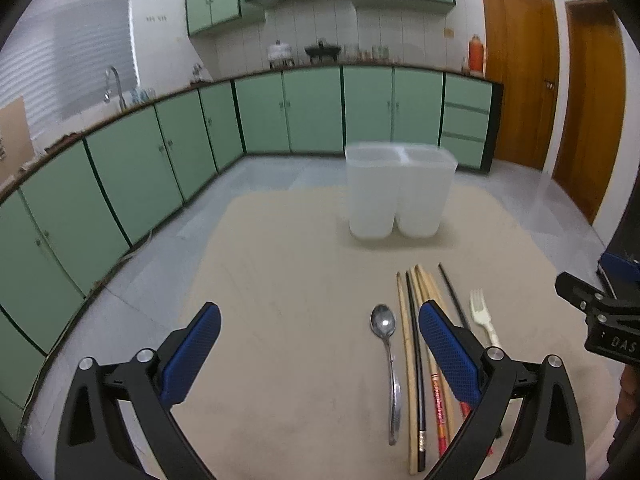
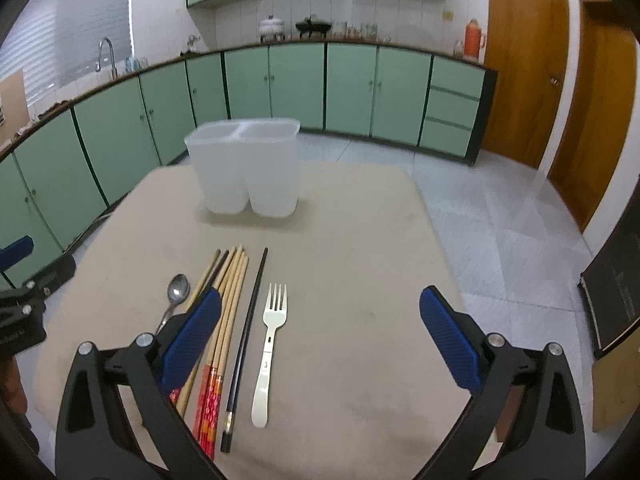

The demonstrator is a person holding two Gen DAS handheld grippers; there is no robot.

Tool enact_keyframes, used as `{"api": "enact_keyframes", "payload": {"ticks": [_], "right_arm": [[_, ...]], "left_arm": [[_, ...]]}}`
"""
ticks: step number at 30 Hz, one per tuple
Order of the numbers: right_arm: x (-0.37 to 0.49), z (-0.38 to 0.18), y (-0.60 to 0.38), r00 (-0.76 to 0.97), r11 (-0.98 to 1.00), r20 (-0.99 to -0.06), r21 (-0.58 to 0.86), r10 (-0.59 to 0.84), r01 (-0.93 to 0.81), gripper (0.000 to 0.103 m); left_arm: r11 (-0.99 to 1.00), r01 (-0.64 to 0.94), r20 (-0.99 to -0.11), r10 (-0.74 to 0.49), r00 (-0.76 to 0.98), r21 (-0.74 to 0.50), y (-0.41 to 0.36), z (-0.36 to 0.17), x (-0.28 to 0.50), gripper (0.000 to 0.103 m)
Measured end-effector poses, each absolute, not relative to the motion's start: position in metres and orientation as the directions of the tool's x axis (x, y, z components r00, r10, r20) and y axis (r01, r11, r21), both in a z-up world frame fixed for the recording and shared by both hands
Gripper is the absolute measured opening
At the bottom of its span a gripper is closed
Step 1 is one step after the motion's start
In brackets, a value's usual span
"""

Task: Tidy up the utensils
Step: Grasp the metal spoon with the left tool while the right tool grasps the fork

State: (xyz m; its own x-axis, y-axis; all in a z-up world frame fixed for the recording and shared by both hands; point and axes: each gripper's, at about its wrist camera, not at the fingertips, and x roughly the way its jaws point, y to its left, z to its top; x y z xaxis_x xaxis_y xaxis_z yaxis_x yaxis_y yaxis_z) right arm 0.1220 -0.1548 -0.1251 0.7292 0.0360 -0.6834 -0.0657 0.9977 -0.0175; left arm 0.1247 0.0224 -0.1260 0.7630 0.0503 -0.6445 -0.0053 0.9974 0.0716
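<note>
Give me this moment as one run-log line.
left tongs open, empty | right tongs open, empty | spoon, chopsticks, fork on table | two-compartment holder upright, nothing visible inside

Dim even light, soft blur, fisheye-bent edges, dark corners

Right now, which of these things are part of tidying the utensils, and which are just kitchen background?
Part of the job:
- metal spoon
- white plastic fork
- chopsticks
- two-compartment holder
- left gripper and right gripper, both open

Just background:
- orange thermos
- sink tap
- wooden doors
</note>
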Motion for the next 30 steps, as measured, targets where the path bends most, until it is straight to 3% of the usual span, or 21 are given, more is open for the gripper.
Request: {"api": "enact_keyframes", "payload": {"ticks": [4,13,25,30], "right_arm": [[0.152,-0.151,-0.151,0.673,0.997,-0.737,0.013,0.062,-0.078,0.078],[0.193,-0.204,-0.137,0.561,0.995,-0.823,0.045,0.087,-0.089,0.067],[0.218,-0.227,-0.121,0.518,0.997,-0.853,0.037,0.069,-0.072,0.054],[0.215,-0.226,-0.116,0.520,0.994,-0.851,0.029,0.078,-0.102,0.031]], "left_arm": [[0.997,0.009,-0.692,0.045,0.720,0.074,0.020,-0.148,0.148,0.097],[0.999,0.008,-0.762,0.028,0.647,0.044,0.019,-0.184,0.183,0.093],[1.000,0.023,-0.798,-0.001,0.603,0.017,0.016,-0.198,0.202,0.093],[0.999,0.029,-0.807,-0.004,0.590,0.017,0.012,-0.204,0.213,0.093]]}}
